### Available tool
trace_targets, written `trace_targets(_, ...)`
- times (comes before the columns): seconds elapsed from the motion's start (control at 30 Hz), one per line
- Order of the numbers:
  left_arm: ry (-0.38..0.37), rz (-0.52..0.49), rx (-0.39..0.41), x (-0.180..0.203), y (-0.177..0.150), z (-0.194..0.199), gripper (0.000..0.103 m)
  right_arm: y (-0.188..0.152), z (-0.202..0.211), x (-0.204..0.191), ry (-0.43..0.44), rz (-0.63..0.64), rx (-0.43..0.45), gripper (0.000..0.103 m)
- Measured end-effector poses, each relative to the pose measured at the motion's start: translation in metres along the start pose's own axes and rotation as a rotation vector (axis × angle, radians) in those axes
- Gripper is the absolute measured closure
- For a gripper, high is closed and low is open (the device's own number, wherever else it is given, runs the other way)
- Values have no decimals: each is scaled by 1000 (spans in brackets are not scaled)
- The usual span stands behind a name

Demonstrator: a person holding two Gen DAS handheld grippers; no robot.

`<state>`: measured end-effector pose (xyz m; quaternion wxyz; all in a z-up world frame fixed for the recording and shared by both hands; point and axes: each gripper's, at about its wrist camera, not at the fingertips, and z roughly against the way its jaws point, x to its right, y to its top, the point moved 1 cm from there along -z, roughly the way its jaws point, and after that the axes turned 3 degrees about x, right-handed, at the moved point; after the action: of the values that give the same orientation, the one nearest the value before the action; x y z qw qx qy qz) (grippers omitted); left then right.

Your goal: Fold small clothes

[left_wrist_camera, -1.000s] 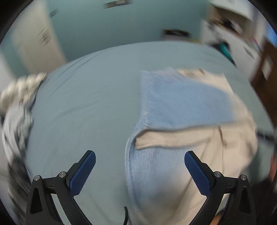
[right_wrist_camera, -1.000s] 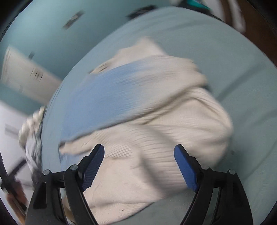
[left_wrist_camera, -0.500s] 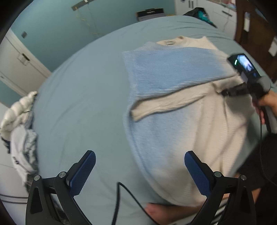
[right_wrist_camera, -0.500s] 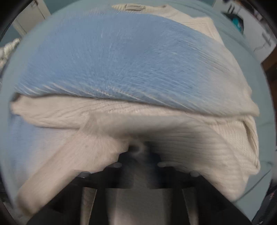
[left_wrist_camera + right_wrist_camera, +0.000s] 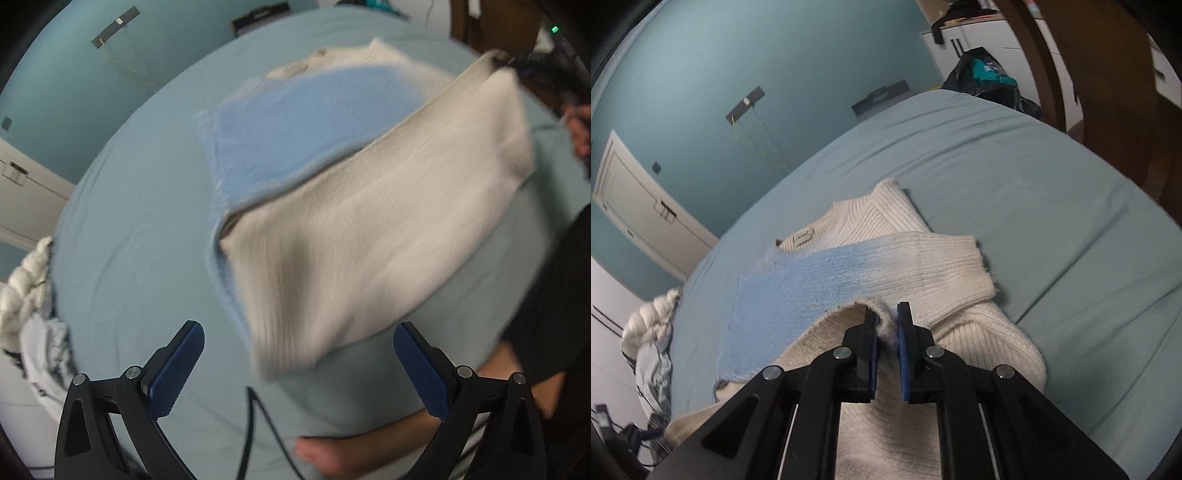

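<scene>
A knit sweater [image 5: 886, 266], cream fading to light blue, lies on the pale teal bed sheet [image 5: 1015, 177]. My right gripper [image 5: 886, 317] is shut on a cream edge of the sweater and holds that part lifted above the rest. In the left wrist view the raised cream panel of the sweater [image 5: 369, 229] stretches from the bed up to the right gripper [image 5: 517, 66] at the top right. My left gripper [image 5: 295, 358] hovers open over the near edge of the bed, its blue pads [image 5: 177, 365] wide apart with nothing between them.
A heap of white and patterned clothes [image 5: 29, 288] lies at the bed's left edge. A black cable [image 5: 255, 424] hangs in front of the left gripper. A person's bare forearm [image 5: 369, 443] and dark sleeve [image 5: 554, 295] are at lower right. A dark bag [image 5: 982, 77] and wooden furniture [image 5: 1108, 110] stand beyond the bed.
The right gripper went from open to shut on the sweater's cream edge and has pulled it up and away from the bed. The left gripper dropped lower and rolled.
</scene>
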<state>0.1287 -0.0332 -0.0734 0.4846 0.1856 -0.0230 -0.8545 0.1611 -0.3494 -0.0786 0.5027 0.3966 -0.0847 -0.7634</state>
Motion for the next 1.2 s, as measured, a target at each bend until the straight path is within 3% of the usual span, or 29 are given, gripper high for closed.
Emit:
trace_targets(0.2, 6, 18, -3, -27, -1, -41, 0, 2, 7, -10, 10, -12, -20, 98)
trace_targets(0.33, -77, 104, -15, -50, 11, -79, 0, 7, -5, 0, 35, -41, -75, 92)
trace_targets(0.37, -89, 104, -6, -52, 14, -85, 0, 9, -12, 5, 31, -63, -106, 80)
trace_targets(0.43, -122, 89, 17, -51, 21, -99, 0, 12, -20, 21, -1, -134, -163, 35)
trace_targets(0.5, -163, 74, 1, -48, 29, -114, 0, 14, -17, 33, 10, -163, -167, 33)
trace_targets(0.63, -249, 79, -14, -44, 39, -133, 0, 6, -6, 25, -61, 71, -170, 24)
trace_targets(0.7, -300, 126, -10, -46, 44, -139, 2, 3, 0, 24, -68, 111, -165, 24)
trace_targets(0.73, -342, 156, -15, -47, 47, -142, 9, 5, 4, 26, -29, 78, -159, 24)
trace_targets(0.8, -409, 202, -26, -49, 50, -146, 43, 13, 17, 34, 61, -8, -108, 24)
trace_targets(0.83, -421, 214, -27, -50, 50, -146, 72, 19, 28, 42, 119, -63, -56, 24)
trace_targets(0.87, -420, 229, -14, -52, 51, -142, 85, 22, 35, 47, 148, -89, -28, 23)
trace_targets(0.93, -419, 253, 32, -59, 51, -130, 92, 21, 42, 59, 139, -127, -5, 13)
trace_targets(1.0, -462, 328, 119, -76, 49, -108, 92, 15, 35, 59, 85, -100, -60, 12)
trace_targets(1.07, -497, 401, 191, -92, 43, -90, 93, 6, 16, 42, 57, 9, -166, 12)
trace_targets(1.2, -506, 495, 276, -114, 34, -68, 93, -11, -18, 0, -53, 268, -271, 12)
